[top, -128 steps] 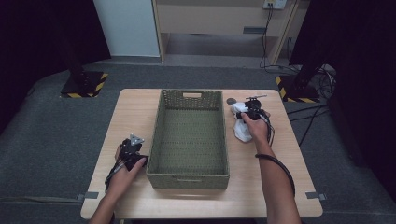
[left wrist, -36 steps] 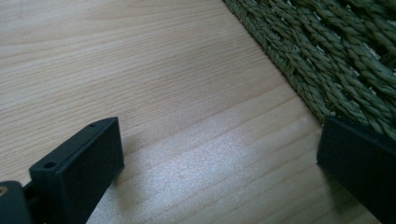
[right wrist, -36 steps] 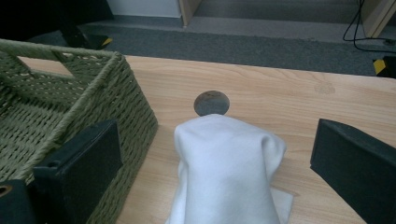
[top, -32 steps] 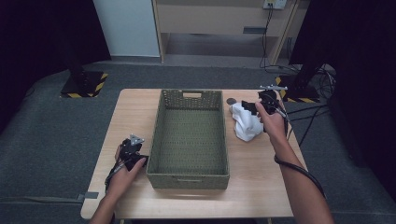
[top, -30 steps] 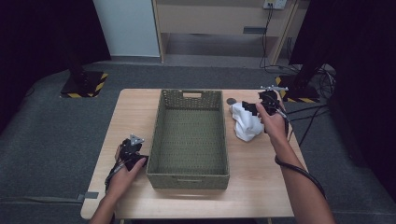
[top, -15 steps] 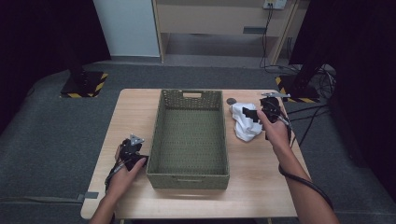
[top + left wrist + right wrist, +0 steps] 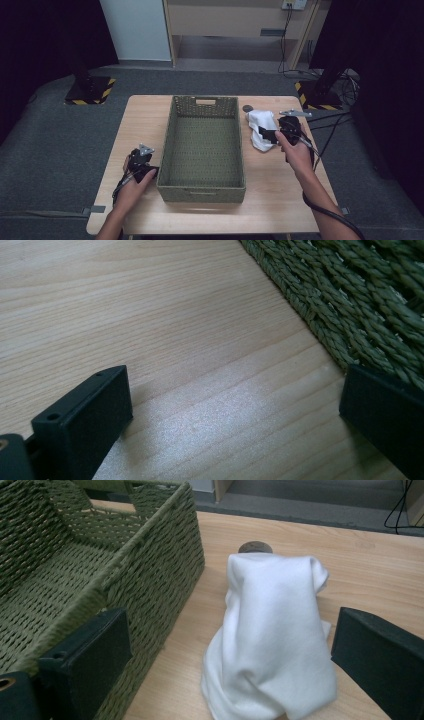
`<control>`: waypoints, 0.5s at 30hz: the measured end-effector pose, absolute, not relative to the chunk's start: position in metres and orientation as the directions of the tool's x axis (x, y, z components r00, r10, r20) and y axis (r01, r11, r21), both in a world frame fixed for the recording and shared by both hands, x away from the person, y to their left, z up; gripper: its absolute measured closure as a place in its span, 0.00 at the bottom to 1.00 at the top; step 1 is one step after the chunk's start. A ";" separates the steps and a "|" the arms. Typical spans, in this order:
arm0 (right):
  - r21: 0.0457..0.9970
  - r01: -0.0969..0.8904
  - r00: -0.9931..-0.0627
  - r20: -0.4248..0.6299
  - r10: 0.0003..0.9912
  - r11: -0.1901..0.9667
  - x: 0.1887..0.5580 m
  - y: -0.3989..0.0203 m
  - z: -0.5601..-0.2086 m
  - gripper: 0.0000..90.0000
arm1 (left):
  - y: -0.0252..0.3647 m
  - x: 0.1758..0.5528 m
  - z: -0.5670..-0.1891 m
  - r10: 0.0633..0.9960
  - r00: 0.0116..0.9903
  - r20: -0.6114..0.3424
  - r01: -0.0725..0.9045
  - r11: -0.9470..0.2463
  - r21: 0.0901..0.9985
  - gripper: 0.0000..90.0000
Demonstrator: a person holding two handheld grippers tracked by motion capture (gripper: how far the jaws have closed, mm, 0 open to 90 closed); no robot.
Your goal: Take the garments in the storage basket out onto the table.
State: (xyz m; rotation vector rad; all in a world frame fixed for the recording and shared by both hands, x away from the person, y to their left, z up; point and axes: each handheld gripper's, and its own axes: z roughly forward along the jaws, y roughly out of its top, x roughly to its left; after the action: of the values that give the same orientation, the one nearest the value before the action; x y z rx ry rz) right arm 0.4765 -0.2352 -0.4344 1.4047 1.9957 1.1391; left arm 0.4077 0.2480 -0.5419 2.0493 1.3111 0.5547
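Observation:
A white cloth [image 7: 259, 131] lies heaped on the wooden table [image 7: 280, 200], just right of an empty green woven basket [image 7: 204, 186]. My right gripper [image 7: 267, 135] is open at the cloth's right side. In the right gripper view the cloth [image 7: 272, 630] stands between the two spread jaws of this gripper [image 7: 230, 645], and whether they touch it I cannot tell. My left gripper [image 7: 148, 169] rests on the table by the basket's front left corner. It is open [image 7: 235, 400] over bare wood, with the basket wall [image 7: 360, 305] by one jaw.
A small dark round disc [image 7: 247, 108] lies on the table behind the cloth, also seen as a disc [image 7: 255, 546] past the cloth's top. The basket's near wall [image 7: 150, 565] stands close on the left of my right gripper. Cables trail off the table's right side.
My right gripper has come from the table's far right edge toward the person and leftward, up against the cloth. The left gripper and the basket have stayed put.

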 end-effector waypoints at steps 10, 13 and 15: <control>0.817 0.553 -0.399 0.084 0.913 0.166 0.461 -0.238 -0.444 0.03 | 0.248 0.408 -0.542 0.910 0.415 0.012 0.642 -0.302 0.705 0.00; 0.814 0.553 -0.406 0.079 0.910 0.176 0.455 -0.237 -0.447 0.03 | 0.248 0.408 -0.542 0.910 0.415 0.012 0.642 -0.302 0.705 0.00; 0.812 0.555 -0.410 0.082 0.908 0.178 0.453 -0.236 -0.450 0.03 | 0.248 0.408 -0.542 0.910 0.415 0.012 0.642 -0.302 0.705 0.00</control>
State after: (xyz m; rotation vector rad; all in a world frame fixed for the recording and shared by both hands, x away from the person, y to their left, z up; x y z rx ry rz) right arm 0.4525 -0.2363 -0.4495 1.3769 2.0371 1.1211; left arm 0.4077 0.2480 -0.5418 2.0496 1.3108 0.5545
